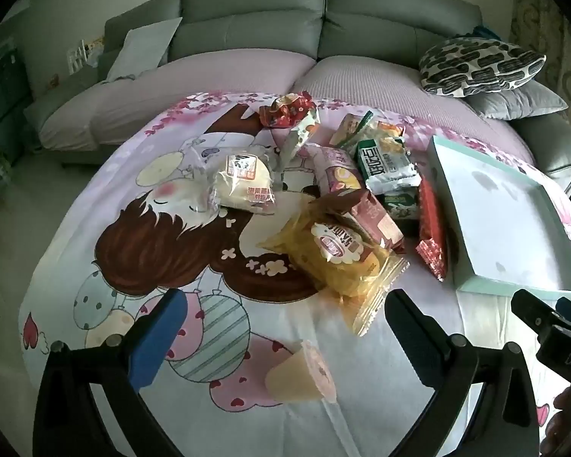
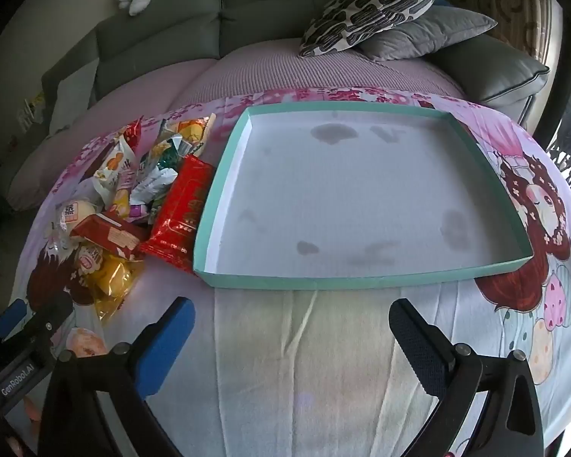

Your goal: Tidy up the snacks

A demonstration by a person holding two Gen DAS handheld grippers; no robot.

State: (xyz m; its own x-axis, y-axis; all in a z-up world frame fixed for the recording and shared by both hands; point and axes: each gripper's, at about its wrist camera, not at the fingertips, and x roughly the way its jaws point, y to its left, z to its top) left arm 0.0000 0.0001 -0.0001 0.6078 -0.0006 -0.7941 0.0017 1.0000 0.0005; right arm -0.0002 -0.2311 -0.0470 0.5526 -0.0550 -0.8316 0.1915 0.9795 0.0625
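A pile of wrapped snacks lies on a cartoon-print cloth: a yellow bag [image 1: 338, 262], a white bun pack [image 1: 243, 182], a long red pack [image 1: 432, 228] and a jelly cup [image 1: 304, 377] nearest me. A shallow teal-rimmed box [image 2: 224, 175] with a white floor holds nothing and lies right of the pile. My left gripper [image 1: 281, 327] is open, just above the jelly cup. My right gripper [image 2: 291, 335] is open and empty, in front of the box's near rim. The red pack [image 2: 182, 209] touches the box's left wall.
A grey sofa [image 1: 255, 26] with a pink cover runs behind the table. Patterned and grey cushions [image 2: 373, 11] sit behind the box. The right gripper's body [image 1: 552, 327] shows at the left view's right edge. The cloth hangs over the table's near edge.
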